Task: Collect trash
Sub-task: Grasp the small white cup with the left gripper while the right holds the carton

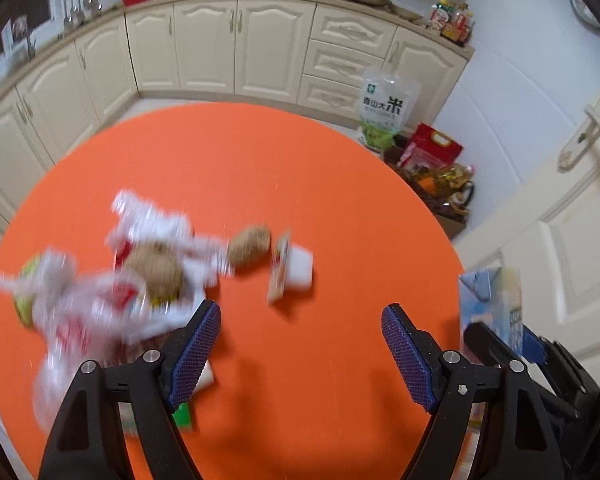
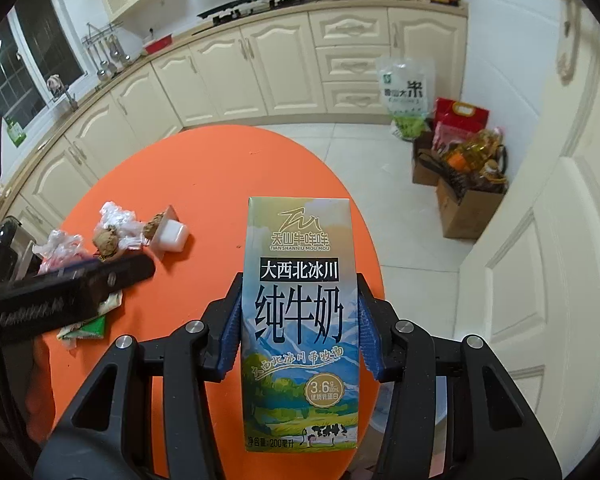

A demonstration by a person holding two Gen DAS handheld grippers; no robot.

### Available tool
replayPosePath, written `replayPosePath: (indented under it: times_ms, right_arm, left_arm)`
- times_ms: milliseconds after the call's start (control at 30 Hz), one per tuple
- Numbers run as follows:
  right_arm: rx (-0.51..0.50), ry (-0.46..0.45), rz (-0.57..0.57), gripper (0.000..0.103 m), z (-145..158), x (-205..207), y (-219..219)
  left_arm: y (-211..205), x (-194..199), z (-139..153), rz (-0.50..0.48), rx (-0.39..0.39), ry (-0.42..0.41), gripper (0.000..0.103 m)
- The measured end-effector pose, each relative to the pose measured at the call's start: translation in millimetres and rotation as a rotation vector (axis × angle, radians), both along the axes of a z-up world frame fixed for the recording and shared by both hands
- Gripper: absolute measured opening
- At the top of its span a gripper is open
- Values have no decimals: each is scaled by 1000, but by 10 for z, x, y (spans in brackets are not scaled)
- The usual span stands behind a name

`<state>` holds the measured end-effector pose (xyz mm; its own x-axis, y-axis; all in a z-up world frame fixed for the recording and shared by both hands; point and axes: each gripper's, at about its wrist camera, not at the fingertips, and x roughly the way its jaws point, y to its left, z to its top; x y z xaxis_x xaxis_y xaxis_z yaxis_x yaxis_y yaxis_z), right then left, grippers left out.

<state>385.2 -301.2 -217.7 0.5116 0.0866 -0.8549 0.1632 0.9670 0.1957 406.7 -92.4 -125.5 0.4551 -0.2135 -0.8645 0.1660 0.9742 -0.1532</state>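
1. Nearest to us, our right gripper (image 2: pixel 299 322) was clamped on an upright milk carton (image 2: pixel 300 320), its blue pads pressing the two narrow sides about halfway up. The carton's long axis ran straight up along the fingers, printed face toward the camera, so that piece of trash was already in hand and hung over the near edge of the orange table (image 2: pixel 220 168).

2. Our left gripper (image 1: pixel 301 354) stood wide, with nothing between its pads; only bare orange tabletop showed in the gap.

3. The rest of the trash lay ahead and to the left of those open jaws: a crumpled white plastic bag (image 1: pixel 84 312) just beside the left finger, with a brown lump (image 1: pixel 154 272) sitting in it, though blur kept us from saying more about it.

4. A little farther, nearly straight ahead, a second brown lump (image 1: pixel 249 245) sat just beside a small white tub (image 1: pixel 298 269) with its lid (image 1: pixel 279 270) peeled up.

5. We judged the left hand the nearer one to that pile, and free, so the coming grab seemed to fall to it, reaching forward and leftward.

6. Beyond the table ran the cream cabinets (image 1: pixel 240 48).
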Motion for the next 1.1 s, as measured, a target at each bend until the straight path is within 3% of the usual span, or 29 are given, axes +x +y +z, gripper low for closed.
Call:
replayPosePath:
  times_ms: [133, 233, 467, 500, 533, 567, 633, 800, 1100]
  right_arm:
    - [42, 23, 3, 47, -155, 196, -110]
    - [59, 33, 5, 47, -216, 304, -152]
    - [62, 42, 27, 47, -266, 419, -109]
    - [67, 44, 34, 47, -277, 430, -93]
    - [69, 45, 37, 47, -285, 436, -79]
    - [67, 46, 38, 47, -289, 436, -71]
    - [65, 49, 37, 47, -296, 437, -66]
    - [70, 59, 16, 47, -275, 416, -83]
    - [74, 54, -8, 47, -122, 244, -45]
  left_arm:
    - [-215, 271, -198, -31, 17, 75, 57]
    - [-287, 418, -339, -32, 3, 124, 53]
    - [-328, 588, -356, -27, 4, 79, 42]
    - [-313, 612, -377, -22, 4, 78, 39]
    - [-318, 651, -398, -17, 6, 69, 24]
    - [-315, 680, -411, -12, 2, 56, 22]
    - [-277, 633, -448, -3, -24, 61, 22]
    - [-258, 470, -439, -3, 2, 47, 19]
    - [-113, 132, -238, -16, 2, 22, 18]
